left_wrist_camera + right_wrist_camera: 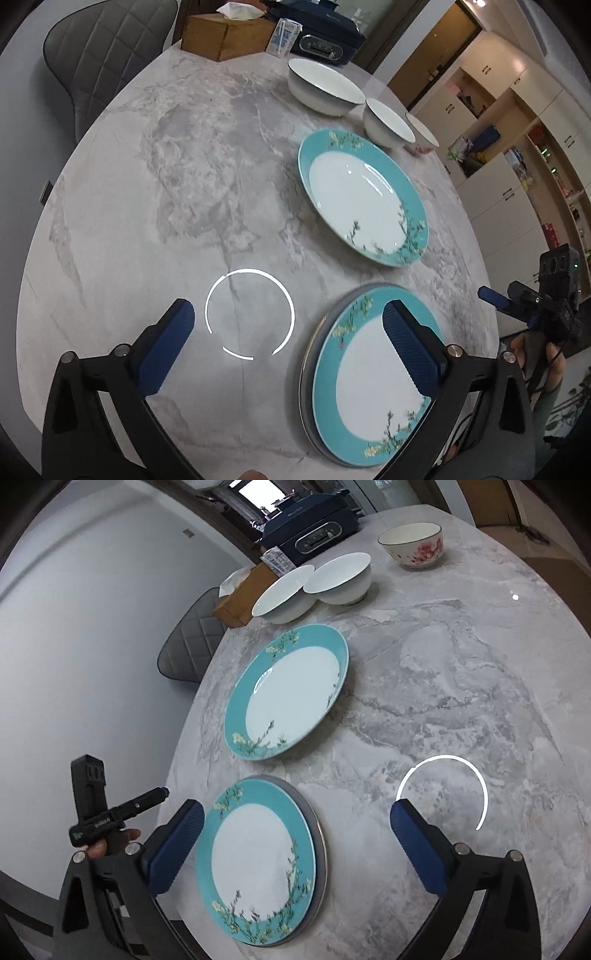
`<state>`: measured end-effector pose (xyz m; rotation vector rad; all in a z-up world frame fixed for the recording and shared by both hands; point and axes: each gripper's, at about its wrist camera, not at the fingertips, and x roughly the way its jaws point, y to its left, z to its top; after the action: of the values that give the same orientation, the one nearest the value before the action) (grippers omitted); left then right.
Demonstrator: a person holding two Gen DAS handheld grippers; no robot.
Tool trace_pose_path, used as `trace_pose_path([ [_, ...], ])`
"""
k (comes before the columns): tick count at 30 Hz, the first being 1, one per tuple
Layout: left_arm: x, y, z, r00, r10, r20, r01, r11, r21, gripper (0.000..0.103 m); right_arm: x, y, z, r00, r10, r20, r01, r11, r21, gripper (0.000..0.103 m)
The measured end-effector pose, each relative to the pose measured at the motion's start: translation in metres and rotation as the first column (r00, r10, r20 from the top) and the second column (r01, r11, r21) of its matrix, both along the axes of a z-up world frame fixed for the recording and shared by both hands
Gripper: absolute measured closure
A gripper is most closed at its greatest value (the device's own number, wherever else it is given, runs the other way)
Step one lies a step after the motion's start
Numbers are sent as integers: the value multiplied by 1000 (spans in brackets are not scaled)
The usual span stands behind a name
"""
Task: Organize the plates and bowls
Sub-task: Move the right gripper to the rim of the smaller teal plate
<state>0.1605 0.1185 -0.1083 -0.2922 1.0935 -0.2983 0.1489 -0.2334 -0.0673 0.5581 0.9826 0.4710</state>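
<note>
- While both claws hang above the marble table (155, 192), the left gripper (288, 325) stands released, its blue fingers (168, 347) spread wide with nothing between them but bare tabletop and a ring of reflected light.
- The right gripper (295, 834) is likewise released; the stacked plate (258, 867) lies below the gap between its pads, untouched.
- That teal-rimmed plate sits on top of a grey-edged one (the lower rim peeks out along one side), near the table's front edge.
- A second teal plate (364, 199) lies alone farther back, apart from the stack.
- Behind it stand two white bowls (284, 594), just beside each other, rims nearly touching.
- A smaller bowl with red flowers (413, 546) stands apart from them, farther along the back.
- At the far end: a wooden tissue box (225, 35), a small carton and a dark blue appliance (314, 531).
- A grey quilted chair (99, 55) is at the table's side.
</note>
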Motion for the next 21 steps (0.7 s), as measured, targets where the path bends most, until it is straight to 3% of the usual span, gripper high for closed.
trace_pose_path([
  [6, 51, -16, -7, 999, -46, 1, 46, 998, -50, 0, 63, -20, -19, 994, -13, -106, 30, 987, 157, 0],
  [8, 72, -23, -12, 997, -71, -37, 68, 996, -65, 0, 85, -20, -28, 988, 12, -154, 19, 980, 196, 0],
  [17, 142, -39, -33, 991, -50, -123, 41, 996, -74, 1, 137, 0, -40, 982, 57, -180, -33, 991, 133, 16],
  [21, 155, -46, -39, 991, -52, -126, 49, 998, -27, 1, 150, 2, -47, 977, 80, -197, -54, 990, 133, 32],
])
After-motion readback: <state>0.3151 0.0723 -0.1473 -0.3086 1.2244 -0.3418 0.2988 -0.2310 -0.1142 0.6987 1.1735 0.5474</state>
